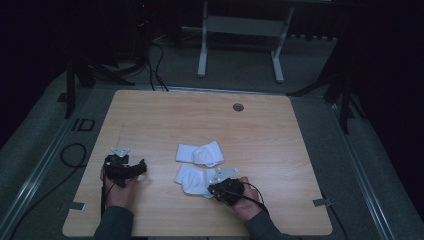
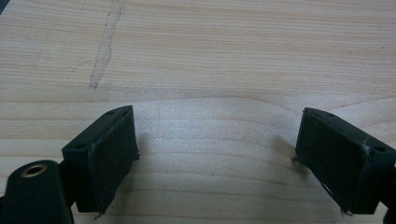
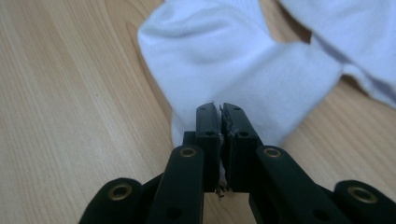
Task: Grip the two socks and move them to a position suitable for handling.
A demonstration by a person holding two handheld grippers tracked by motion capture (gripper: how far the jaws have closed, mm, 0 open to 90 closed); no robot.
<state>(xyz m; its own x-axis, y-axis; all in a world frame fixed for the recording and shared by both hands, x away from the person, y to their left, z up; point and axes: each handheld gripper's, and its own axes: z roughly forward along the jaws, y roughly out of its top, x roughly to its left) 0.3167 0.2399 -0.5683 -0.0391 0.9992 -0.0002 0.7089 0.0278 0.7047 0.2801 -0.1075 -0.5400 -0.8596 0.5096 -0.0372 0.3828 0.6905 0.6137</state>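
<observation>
Two white socks lie mid-table. The far sock [image 1: 200, 153] [image 3: 345, 32] is loosely folded. The near sock [image 1: 191, 179] [image 3: 224, 65] lies just in front of it, and my right gripper [image 1: 211, 190] [image 3: 220, 110] is shut on its near right edge, with a sliver of white cloth pinched between the jaws. To the left, apart from both socks, my left gripper [image 1: 126, 166] [image 2: 217, 121] stands open low over bare wood, with nothing between its fingers [image 2: 109, 149].
The wooden table [image 1: 165, 115] has a round grommet hole [image 1: 238, 107] at the back and a faint scratch [image 2: 105, 46] ahead of the left gripper. A white frame [image 1: 240, 45] stands beyond the table. A cable loop [image 1: 74, 155] lies on the floor at left.
</observation>
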